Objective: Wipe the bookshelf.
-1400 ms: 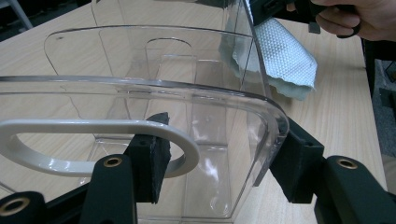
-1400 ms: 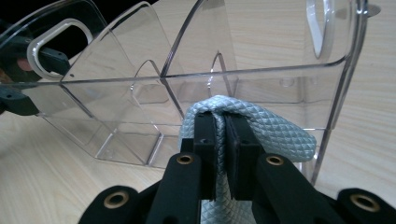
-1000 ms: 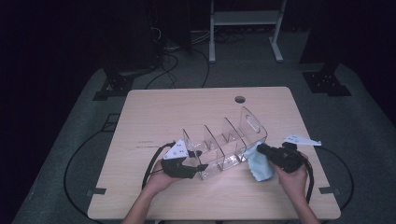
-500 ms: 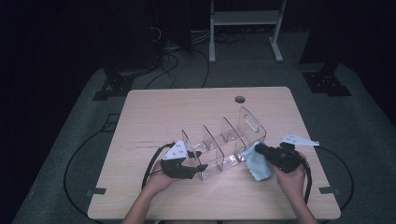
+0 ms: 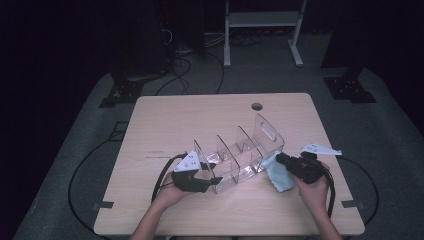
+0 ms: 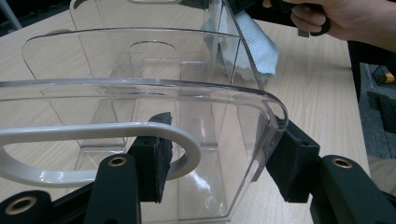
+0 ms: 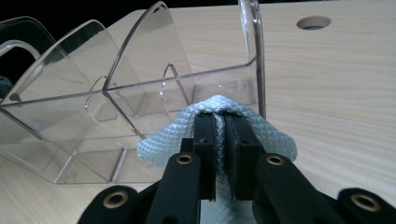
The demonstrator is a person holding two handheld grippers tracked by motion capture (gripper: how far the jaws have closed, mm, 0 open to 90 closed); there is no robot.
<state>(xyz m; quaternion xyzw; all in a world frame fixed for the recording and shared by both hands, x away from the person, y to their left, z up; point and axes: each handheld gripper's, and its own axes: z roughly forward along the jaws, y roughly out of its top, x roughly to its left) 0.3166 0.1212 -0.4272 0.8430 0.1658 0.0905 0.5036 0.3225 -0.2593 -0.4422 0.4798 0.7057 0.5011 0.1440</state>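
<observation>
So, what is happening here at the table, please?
A person is cleaning a clear plastic organizer on the wooden table. The left gripper is clamped on the end wall of the organizer and steadies it. The right gripper is shut on a light blue cloth and presses it against the outside of the organizer's side wall, near the far, taller end.

Left gripper [image 5: 212,178] low at the near left, jaws partly closed and clamped on an end wall. Right gripper [image 5: 279,159] near right, pointing left, jaws pinched tight on cloth. Both forearms reaching in from below.
</observation>
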